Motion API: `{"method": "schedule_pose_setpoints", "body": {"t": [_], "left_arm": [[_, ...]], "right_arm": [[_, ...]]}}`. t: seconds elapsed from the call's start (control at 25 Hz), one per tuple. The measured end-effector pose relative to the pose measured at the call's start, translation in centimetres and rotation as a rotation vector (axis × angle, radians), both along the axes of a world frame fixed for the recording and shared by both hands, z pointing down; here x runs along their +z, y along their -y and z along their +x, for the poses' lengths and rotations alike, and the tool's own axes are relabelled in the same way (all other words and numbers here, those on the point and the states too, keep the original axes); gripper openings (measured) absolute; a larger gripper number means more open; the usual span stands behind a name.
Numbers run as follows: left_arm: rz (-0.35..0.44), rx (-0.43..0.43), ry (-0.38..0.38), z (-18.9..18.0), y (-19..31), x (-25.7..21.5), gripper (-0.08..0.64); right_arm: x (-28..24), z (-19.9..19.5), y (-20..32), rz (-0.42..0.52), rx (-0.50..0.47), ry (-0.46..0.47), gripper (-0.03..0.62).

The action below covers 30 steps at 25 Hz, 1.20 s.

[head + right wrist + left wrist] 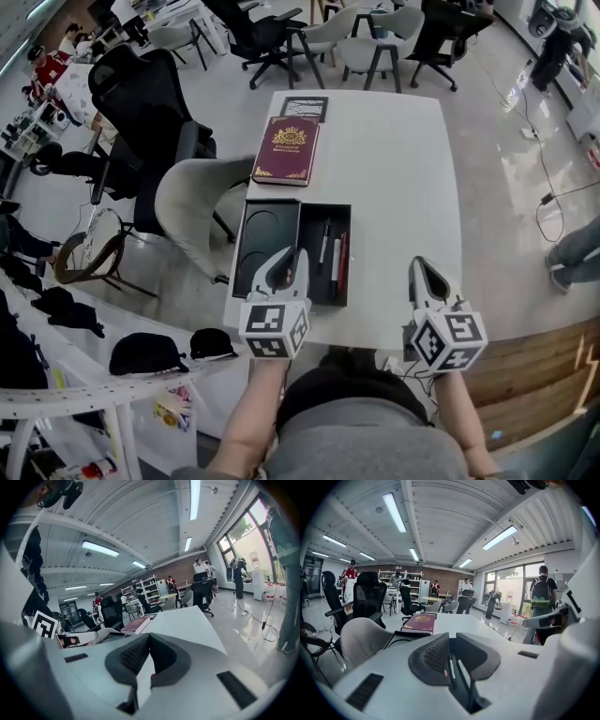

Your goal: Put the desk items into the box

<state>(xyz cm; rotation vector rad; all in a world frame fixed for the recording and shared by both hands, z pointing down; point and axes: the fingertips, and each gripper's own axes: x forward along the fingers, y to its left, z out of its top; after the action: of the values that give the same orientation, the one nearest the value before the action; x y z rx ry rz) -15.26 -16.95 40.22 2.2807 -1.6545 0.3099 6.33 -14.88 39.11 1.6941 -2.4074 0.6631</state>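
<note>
Left tool, above the black box, and right tool, lower right, are both clenched empty. Pinched by one edge, the maroon book could sag and slip.

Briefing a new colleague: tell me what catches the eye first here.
The maroon book with a gold crest stands out at the far left of the white table. Just nearer lies an open black box with pens in its right compartment, and the left gripper hangs over it.
</note>
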Motion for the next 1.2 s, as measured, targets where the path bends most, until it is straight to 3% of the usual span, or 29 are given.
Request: {"method": "schedule_pose_setpoints", "body": {"t": [0.44,1.2], "left_arm": [[0.003,0.004,-0.014,-0.2,0.3,0.3,0.048],[0.001,-0.003,-0.001,-0.5,0.2,0.3,0.048]], "right_arm": [[-0.2,-0.8,0.3,0.017,-0.016,-0.045,0.003],[-0.6,-1.4,0.8,0.030,-0.040,-0.040,0.003]]}}
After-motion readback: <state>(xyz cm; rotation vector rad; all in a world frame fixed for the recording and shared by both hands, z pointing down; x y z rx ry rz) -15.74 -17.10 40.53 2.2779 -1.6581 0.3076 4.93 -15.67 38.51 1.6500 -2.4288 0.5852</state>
